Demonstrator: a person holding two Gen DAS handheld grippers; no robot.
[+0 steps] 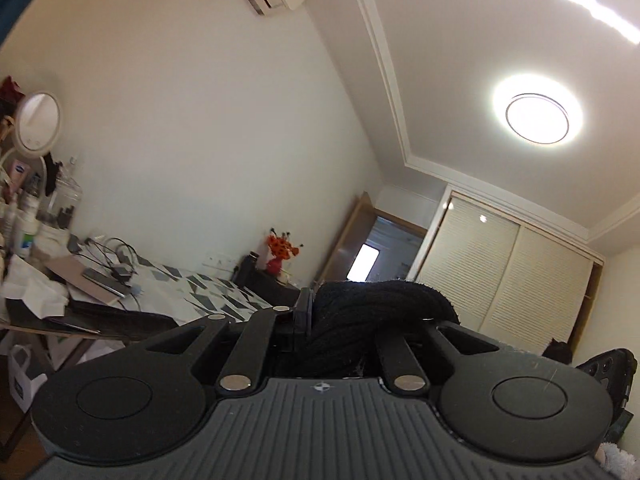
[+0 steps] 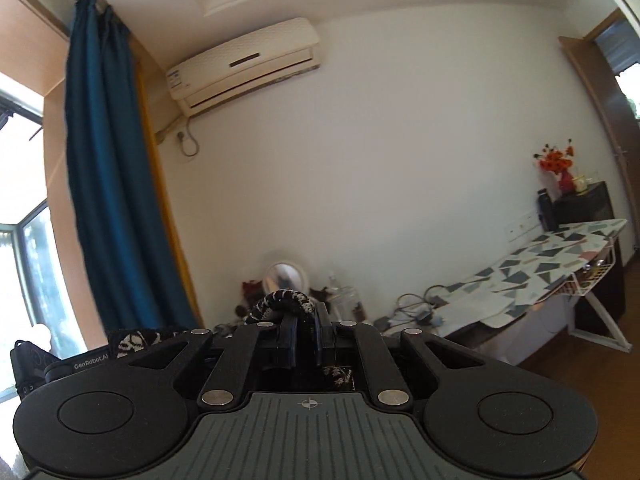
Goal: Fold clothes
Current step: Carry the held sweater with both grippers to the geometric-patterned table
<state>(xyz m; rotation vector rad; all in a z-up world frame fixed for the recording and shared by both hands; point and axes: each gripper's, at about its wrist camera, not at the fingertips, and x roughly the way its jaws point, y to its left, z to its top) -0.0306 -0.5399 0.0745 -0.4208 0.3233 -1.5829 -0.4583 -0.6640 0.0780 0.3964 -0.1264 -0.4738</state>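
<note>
Garment (image 1: 360, 312) of dark knit (one), two claws, left claw (image 1: 316, 320) and right claw (image 2: 306, 332) clamped on it

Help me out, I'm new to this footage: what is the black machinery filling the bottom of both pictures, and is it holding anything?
Each picture comes from a camera mounted on a hand-held two-finger gripper, looking along its fingers. In the left view, the left gripper is shut on a bunched black knitted garment. In the right view, the right gripper is shut on a black-and-white patterned knitted fabric; whether both are one piece, I cannot tell. Behind stand a long table with a grey geometric-patterned cover and a red vase of orange flowers.
</note>
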